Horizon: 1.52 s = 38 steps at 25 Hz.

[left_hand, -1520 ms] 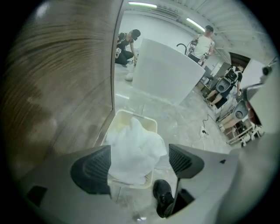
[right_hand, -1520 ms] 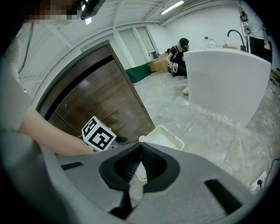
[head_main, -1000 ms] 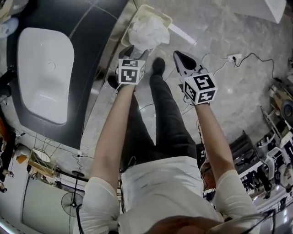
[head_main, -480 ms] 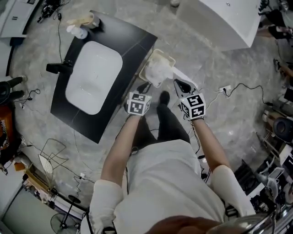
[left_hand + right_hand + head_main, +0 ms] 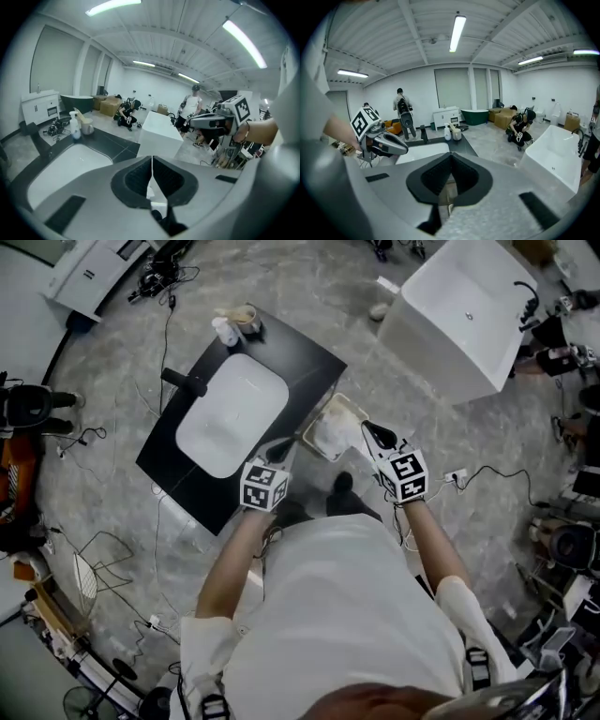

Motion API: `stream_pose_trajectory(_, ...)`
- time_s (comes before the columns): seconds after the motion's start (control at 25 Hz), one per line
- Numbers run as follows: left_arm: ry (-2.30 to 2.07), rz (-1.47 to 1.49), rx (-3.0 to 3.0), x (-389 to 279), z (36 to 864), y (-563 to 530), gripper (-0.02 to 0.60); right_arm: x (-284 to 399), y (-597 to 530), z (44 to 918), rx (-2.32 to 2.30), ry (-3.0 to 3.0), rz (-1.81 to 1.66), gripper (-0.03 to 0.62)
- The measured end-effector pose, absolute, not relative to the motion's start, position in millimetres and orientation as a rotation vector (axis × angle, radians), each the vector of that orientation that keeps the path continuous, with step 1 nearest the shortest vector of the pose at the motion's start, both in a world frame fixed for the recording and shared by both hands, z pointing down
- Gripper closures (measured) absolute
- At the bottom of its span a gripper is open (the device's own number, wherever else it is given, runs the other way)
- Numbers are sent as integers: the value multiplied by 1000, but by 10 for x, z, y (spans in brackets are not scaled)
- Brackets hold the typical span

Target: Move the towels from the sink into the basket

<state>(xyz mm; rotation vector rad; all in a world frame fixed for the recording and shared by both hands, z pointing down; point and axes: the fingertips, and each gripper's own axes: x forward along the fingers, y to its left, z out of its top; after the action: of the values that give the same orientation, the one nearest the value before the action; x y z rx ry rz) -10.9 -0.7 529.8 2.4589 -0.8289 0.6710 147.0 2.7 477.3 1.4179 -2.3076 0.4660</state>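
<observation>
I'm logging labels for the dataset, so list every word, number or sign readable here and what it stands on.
No readable words or numbers anywhere.
Marker cube on the left tongs: black-and-white square pattern only, no letters.
Marker cube on the right tongs: the same kind of pattern.
Pump bottle beside the sink: any label too small to read.

Left gripper [image 5: 280, 448] and right gripper [image 5: 371, 430] raised off the basket [image 5: 343, 401]. Left fingers [image 5: 136, 179] just closed, empty. Towel [image 5: 328, 436] now free inside.
</observation>
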Motion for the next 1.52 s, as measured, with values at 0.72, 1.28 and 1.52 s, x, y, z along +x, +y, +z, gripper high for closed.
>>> stream_pose_trajectory(0.72, -1080, 269, 2545, -1130, 3559, 41, 565, 787, 137, 3305, 1461, -2472, 182, 594)
stream_pose_trajectory(1.28, -1074, 260, 2552, -1225, 3535, 38, 565, 773, 209, 3200, 1519, -2482, 163, 595)
stream_pose_trajectory(1.52, -1060, 261, 2549, -1206, 3546, 87, 565, 820, 259, 3200, 1542, -2473, 183, 595)
